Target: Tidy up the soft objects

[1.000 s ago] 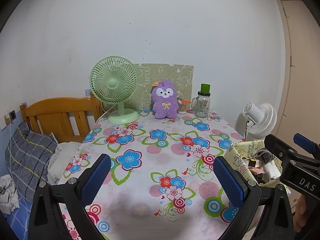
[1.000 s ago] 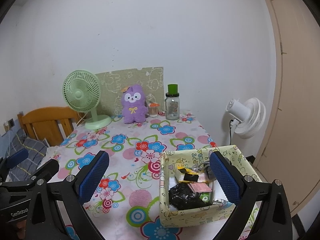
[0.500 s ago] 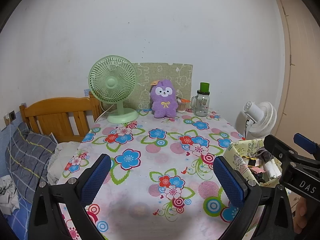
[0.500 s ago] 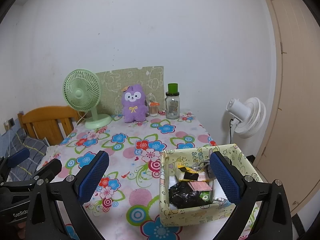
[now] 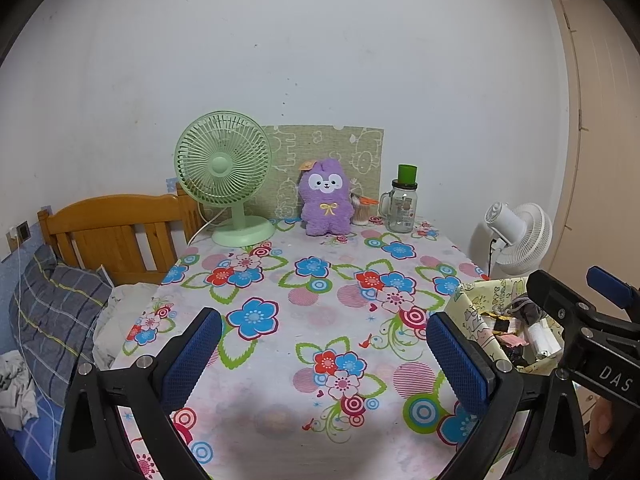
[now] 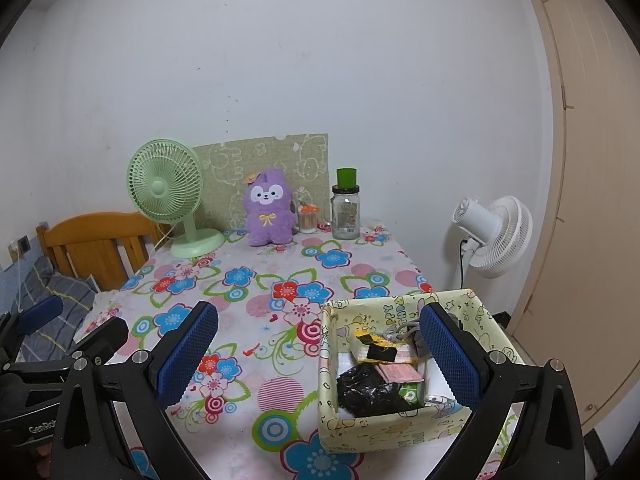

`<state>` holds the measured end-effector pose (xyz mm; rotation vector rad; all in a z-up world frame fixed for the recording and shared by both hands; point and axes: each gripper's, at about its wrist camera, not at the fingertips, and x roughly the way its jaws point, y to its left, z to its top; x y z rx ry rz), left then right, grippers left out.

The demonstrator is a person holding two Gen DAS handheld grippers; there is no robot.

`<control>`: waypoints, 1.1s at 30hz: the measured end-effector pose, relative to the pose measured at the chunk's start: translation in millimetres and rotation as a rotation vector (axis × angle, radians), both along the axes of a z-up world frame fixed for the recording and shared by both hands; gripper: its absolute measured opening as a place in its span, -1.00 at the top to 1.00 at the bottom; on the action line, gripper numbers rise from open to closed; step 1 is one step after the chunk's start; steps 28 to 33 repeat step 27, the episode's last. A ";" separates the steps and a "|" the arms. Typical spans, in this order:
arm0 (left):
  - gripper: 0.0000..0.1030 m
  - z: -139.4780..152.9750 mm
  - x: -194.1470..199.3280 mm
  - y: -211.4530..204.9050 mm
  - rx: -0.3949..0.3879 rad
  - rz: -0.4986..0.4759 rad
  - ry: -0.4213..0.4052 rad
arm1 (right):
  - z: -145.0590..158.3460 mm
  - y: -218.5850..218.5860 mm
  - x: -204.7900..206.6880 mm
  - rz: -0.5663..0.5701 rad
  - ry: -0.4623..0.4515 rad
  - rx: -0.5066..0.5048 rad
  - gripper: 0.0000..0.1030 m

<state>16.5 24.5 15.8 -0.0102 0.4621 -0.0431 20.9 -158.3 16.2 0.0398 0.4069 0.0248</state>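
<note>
Both views barely shifted; left claw (image 5: 324, 356), right claw (image 6: 320, 354) level, agape.

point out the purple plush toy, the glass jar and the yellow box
purple plush toy (image 6: 267, 216): right wrist view, on its belly by the yellow bow
glass jar (image 6: 346, 217): right wrist view, on its clear body
yellow box (image 6: 376, 434): right wrist view, on its near wall

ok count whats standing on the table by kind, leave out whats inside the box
fans: 1, green fan
plush toys: 1, purple plush
jars: 2, glass jar, small orange-lidded jar
boxes: 1, yellow box
boards: 1, patterned board
total: 6
</note>
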 end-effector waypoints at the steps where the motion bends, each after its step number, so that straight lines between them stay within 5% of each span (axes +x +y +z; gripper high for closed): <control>1: -0.99 0.1 -0.3 0.4 0.000 -0.001 0.000 | 0.0 -0.8 -0.4 0.000 0.000 0.001 -0.98; 33: -1.00 -5.9 9.0 -4.4 0.006 -0.007 0.015 | -2.8 -3.2 8.2 -0.021 0.016 0.010 -0.98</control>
